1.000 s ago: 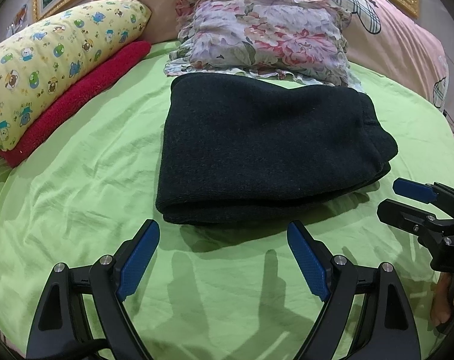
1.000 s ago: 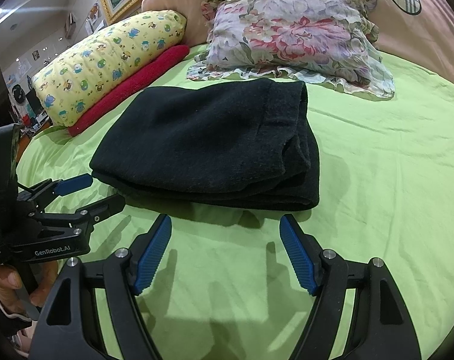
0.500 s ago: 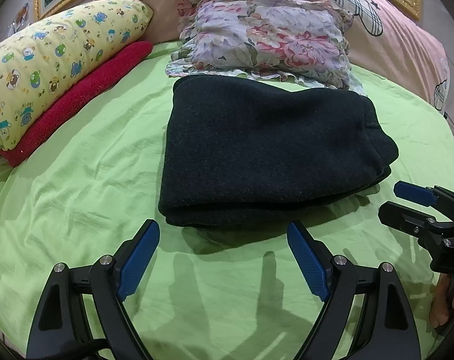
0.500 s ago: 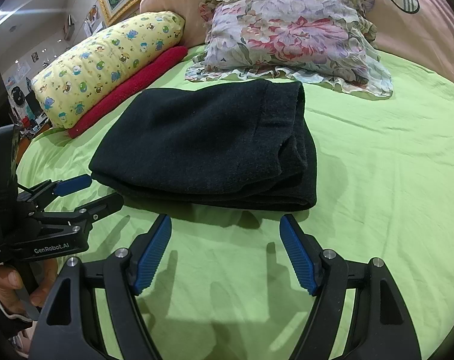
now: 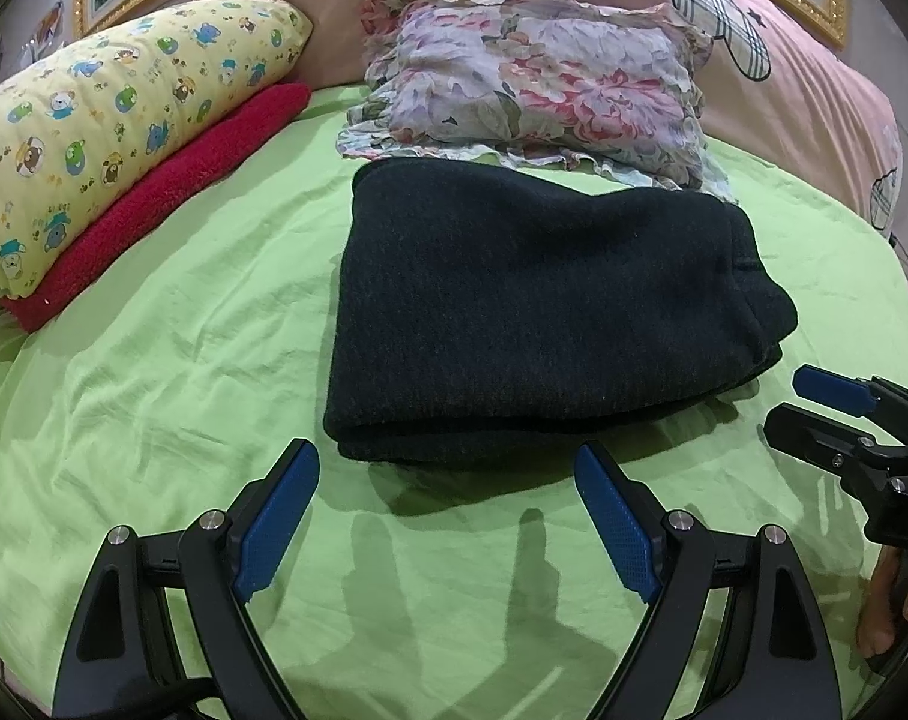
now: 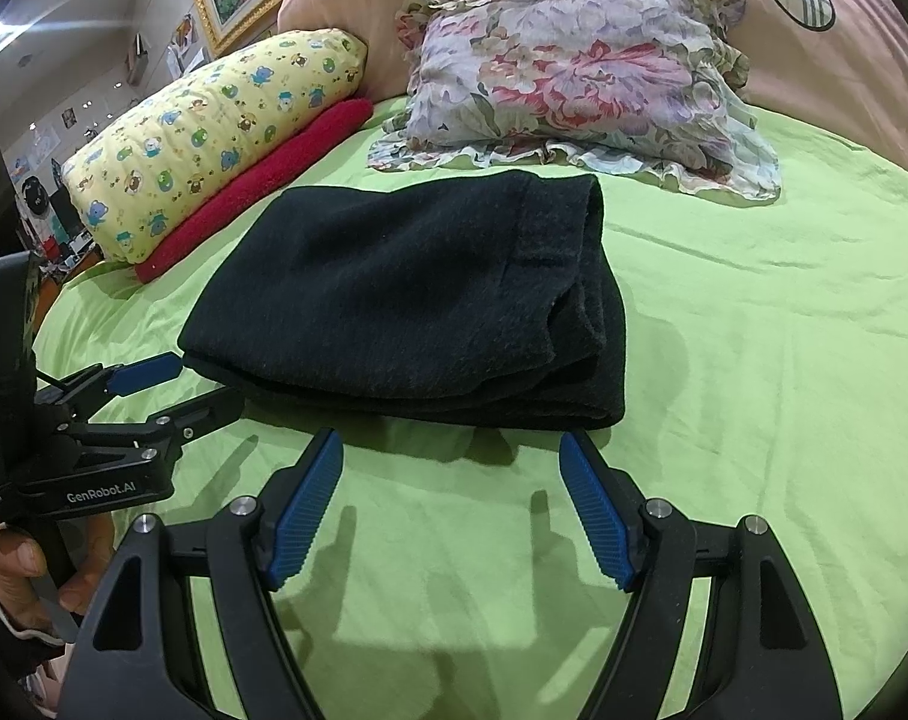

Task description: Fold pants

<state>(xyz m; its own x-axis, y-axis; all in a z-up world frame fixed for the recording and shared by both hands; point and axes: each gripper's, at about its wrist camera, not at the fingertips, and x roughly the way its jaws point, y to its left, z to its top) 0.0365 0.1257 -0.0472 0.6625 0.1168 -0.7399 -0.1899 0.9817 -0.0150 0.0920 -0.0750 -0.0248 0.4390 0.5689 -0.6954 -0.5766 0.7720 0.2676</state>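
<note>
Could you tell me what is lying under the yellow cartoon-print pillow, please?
A red towel or blanket lies under the yellow pillow, its long edge sticking out onto the green sheet. How far it extends beneath the pillow is hidden.

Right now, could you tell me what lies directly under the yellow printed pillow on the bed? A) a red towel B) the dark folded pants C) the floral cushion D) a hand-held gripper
A: the red towel sticks out from beneath the yellow pillow at the left, while the pants lie apart on the green sheet.
</note>
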